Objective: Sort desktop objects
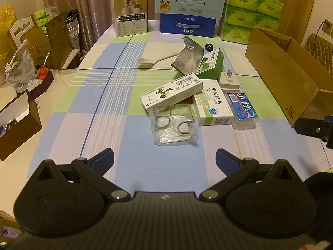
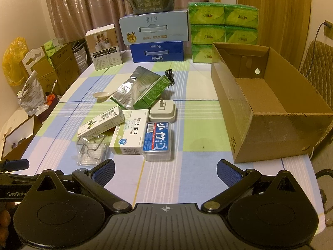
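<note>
A cluster lies mid-table: a clear plastic box point(image 1: 173, 125) point(image 2: 92, 150) with a long white medicine box point(image 1: 172, 93) point(image 2: 101, 123) leaning on it, a white-and-green medicine box point(image 1: 214, 104) point(image 2: 129, 137), a blue-labelled clear case point(image 1: 242, 109) point(image 2: 158, 139), a white plug adapter point(image 1: 229, 80) point(image 2: 163, 112), a green box point(image 1: 211, 64) point(image 2: 153, 92), a silver foil bag point(image 1: 187, 56) point(image 2: 133, 89), a pale spoon point(image 1: 154, 60) point(image 2: 103, 94) and a black cable point(image 2: 169, 76). My left gripper point(image 1: 164, 160) and right gripper point(image 2: 165, 170) hover open and empty, short of the cluster.
An open brown cardboard box point(image 2: 270, 108) point(image 1: 278, 70) stands on the table's right side. Milk cartons point(image 2: 157, 51), green tissue packs point(image 2: 223, 29) and a beige carton point(image 2: 104, 48) line the far edge. Boxes and bags crowd the floor at left point(image 1: 22, 73).
</note>
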A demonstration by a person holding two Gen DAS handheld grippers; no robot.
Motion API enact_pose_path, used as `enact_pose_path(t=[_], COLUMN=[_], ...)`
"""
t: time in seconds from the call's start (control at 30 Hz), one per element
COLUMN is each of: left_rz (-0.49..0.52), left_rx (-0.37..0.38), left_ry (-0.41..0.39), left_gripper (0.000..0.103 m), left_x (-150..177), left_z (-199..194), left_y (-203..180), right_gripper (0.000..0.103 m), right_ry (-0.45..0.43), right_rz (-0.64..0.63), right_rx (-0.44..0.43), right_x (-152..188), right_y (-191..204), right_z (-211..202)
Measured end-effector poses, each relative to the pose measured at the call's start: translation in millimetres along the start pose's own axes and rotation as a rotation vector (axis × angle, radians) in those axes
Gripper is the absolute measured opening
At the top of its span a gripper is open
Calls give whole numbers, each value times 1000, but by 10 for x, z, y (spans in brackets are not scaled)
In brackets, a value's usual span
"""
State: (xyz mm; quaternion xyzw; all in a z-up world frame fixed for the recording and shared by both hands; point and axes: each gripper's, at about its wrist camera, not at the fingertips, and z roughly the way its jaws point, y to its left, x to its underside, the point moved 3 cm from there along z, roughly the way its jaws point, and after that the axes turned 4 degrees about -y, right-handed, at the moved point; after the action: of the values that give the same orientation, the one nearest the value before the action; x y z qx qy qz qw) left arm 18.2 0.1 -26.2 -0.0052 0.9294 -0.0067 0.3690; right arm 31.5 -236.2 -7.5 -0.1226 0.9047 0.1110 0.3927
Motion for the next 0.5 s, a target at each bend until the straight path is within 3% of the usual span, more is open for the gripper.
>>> enact_pose_path(t=[0.5], left_rz=[22], left_rx=[6], left_ry=[78], left_gripper=[102], left_x=[-117], left_z=[108], left_y=[-37], right_gripper=[101], right_ry=[31], right_rz=[2], right_rx=[-23], right_x=[-59], right_y=[-9], right_z=[77])
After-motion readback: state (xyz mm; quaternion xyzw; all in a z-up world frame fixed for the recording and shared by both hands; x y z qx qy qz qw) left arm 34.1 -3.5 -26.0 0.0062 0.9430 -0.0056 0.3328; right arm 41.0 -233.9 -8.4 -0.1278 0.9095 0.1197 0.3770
